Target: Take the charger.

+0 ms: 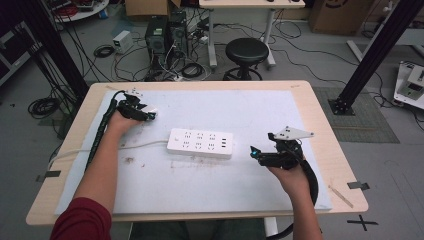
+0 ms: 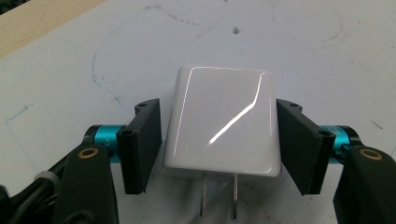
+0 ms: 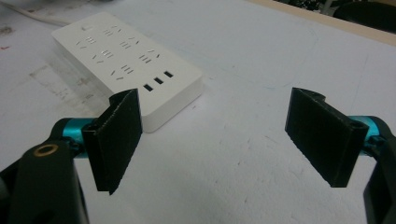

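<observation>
While the left gripper [image 2: 219, 140] is clamping the white charger [image 2: 222, 126] at the table's [image 1: 280, 100] far left, the right gripper [image 3: 219, 140] is waiting with jaws apart beside the power strip [image 1: 200, 143], so plugging in likely needs prongs lined up over a socket.

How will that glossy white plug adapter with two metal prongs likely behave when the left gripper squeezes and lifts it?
The glossy white plug adapter looks rigid, a hard shell. Its mirror-like sheen suggests it may slip between the left gripper pads. Small and blocky, it probably lifts lightly and should not roll.
</observation>
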`<state>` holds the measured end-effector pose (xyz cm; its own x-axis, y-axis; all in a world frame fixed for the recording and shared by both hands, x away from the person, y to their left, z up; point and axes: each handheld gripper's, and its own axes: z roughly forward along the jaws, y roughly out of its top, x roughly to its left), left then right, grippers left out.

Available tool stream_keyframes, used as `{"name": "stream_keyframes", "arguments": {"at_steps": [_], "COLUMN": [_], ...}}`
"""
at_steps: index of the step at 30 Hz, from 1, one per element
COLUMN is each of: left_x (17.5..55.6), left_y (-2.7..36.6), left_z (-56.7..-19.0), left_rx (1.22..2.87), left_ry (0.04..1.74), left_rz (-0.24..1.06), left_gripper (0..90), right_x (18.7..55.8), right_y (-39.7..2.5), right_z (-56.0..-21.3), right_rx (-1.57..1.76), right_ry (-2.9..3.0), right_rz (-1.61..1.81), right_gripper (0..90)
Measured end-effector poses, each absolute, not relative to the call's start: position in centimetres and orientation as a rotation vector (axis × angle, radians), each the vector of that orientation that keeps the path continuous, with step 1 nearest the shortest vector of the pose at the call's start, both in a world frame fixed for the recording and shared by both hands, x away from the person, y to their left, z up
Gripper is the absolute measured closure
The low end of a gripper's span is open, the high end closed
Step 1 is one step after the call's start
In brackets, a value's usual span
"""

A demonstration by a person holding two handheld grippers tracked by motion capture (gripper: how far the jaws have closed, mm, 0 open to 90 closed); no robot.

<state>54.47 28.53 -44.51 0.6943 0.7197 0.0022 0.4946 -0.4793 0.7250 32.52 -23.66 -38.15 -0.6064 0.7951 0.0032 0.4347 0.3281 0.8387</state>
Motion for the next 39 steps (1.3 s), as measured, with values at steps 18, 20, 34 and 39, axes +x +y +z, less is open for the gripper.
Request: {"name": "stream_keyframes", "arguments": {"at_steps": [18,20,34,39], "left_x": [51.4,51.0,40.0,36.2], "left_y": [28.5,28.5,26.4,25.0], "left_z": [-40.7,-40.3,-33.2,-32.4], "left_rx": [2.159,2.153,2.104,2.106], "left_ry": [0.831,0.817,0.574,0.453], "left_rz": [0.468,0.466,0.531,0.534], "left_gripper": [42.4,42.5,42.5,42.4], "right_x": [32.7,32.7,31.7,30.9], "right_y": [-23.4,-23.2,-22.1,-21.4], "right_z": [-37.2,-37.0,-34.8,-34.4], "right_rx": [1.057,1.045,0.925,0.914], "right_ry": [2.207,2.213,2.314,2.358], "right_rz": [1.220,1.225,1.303,1.346], "right_gripper": [19.2,19.2,19.2,19.2]}}
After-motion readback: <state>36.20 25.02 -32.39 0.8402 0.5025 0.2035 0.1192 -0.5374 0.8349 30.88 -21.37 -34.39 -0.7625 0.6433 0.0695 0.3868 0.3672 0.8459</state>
